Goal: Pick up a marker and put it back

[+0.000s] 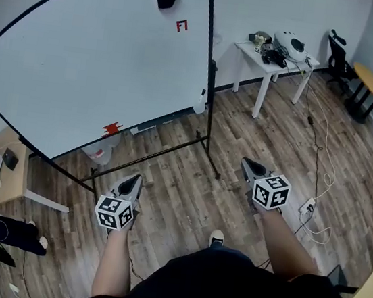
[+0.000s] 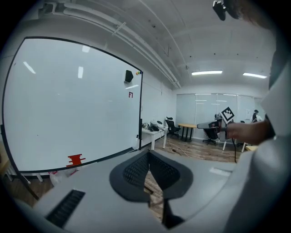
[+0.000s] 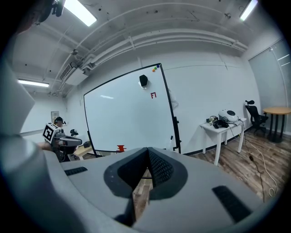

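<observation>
Left hand-held gripper [image 1: 130, 185] and right hand-held gripper [image 1: 253, 169] are held closed, nothing gripped. No marker is clearly made out. A small red item [image 1: 112, 128] on the whiteboard [image 1: 82, 63] lower edge, up-left of both, is judged likeliest. Left is nearer; its long axis cannot be read.

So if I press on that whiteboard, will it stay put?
Probably not firmly. The whiteboard is a large panel on a thin black stand, so it may wobble. Its base looks narrow; a hard push could shift it.
</observation>
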Motion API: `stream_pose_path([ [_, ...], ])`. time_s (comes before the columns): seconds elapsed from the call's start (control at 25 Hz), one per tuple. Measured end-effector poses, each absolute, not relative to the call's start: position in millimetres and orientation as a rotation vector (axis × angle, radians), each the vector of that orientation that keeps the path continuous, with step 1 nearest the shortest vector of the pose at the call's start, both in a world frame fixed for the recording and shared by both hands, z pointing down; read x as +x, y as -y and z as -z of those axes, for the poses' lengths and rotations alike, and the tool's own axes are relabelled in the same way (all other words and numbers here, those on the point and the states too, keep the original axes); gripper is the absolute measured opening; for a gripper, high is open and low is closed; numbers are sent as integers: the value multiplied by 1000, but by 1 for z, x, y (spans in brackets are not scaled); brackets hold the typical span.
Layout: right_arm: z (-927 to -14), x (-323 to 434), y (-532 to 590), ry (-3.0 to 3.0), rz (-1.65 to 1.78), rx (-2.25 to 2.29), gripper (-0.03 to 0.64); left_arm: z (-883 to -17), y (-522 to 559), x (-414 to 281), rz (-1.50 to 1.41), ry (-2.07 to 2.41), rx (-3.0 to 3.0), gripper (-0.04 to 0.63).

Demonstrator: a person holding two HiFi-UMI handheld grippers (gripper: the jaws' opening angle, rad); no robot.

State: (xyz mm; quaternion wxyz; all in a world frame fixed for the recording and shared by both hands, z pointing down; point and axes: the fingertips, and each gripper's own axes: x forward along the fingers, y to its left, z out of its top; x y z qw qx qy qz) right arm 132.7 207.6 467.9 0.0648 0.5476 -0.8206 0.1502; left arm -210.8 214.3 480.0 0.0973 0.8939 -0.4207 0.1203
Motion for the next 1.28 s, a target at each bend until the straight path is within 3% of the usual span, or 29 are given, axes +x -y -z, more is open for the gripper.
stream_pose_path([
  [1.28,-505,211,-17,2485,-479,1443,-5,-496,-45,-102,-412,1315,2573,12],
])
